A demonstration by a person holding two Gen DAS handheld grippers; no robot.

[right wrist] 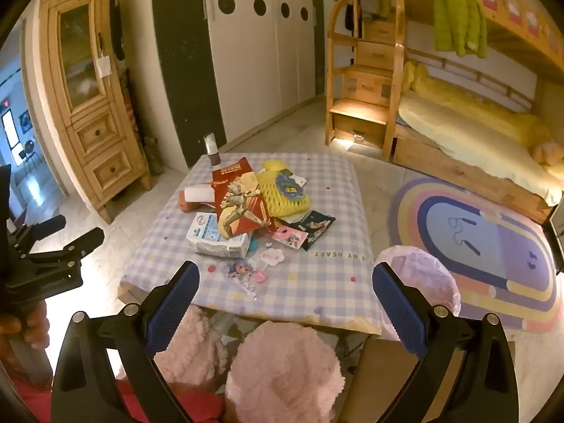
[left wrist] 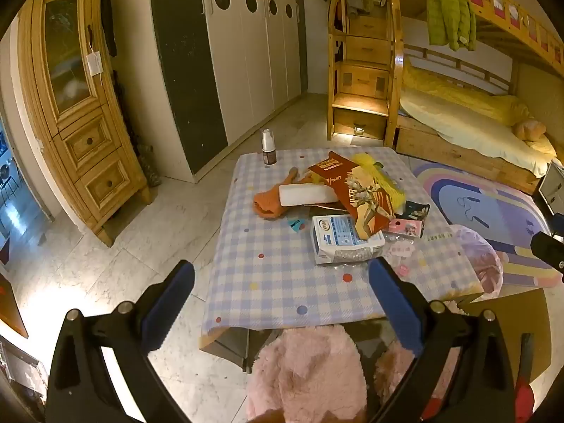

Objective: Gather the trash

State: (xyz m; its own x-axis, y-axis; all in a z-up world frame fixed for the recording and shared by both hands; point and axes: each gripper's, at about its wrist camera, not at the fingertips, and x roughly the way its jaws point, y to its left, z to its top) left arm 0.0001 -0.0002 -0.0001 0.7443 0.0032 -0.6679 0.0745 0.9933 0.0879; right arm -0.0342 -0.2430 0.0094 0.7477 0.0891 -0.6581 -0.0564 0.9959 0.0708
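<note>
A low table with a checked cloth (left wrist: 268, 275) (right wrist: 317, 282) holds a pile of trash: a red printed packet (left wrist: 363, 197) (right wrist: 243, 201), a white-blue wrapper (left wrist: 342, 239) (right wrist: 215, 236), yellow foam netting (right wrist: 282, 190), an orange cloth (left wrist: 271, 201), a white roll (left wrist: 306, 194) and small cards (right wrist: 292, 236). A bin lined with a pink bag (right wrist: 423, 275) (left wrist: 483, 261) stands at the table's right front corner. My left gripper (left wrist: 282, 282) is open and empty, above the table's near edge. My right gripper (right wrist: 285, 285) is open and empty, also short of the pile.
A brown spray bottle (left wrist: 268, 148) (right wrist: 212, 151) stands at the table's far left corner. Pink fluffy slippers (right wrist: 282, 370) show below the grippers. A wooden cabinet (left wrist: 77, 105), white wardrobe (left wrist: 246, 53), bunk bed (right wrist: 476, 123) and striped rug (right wrist: 486, 246) surround the table.
</note>
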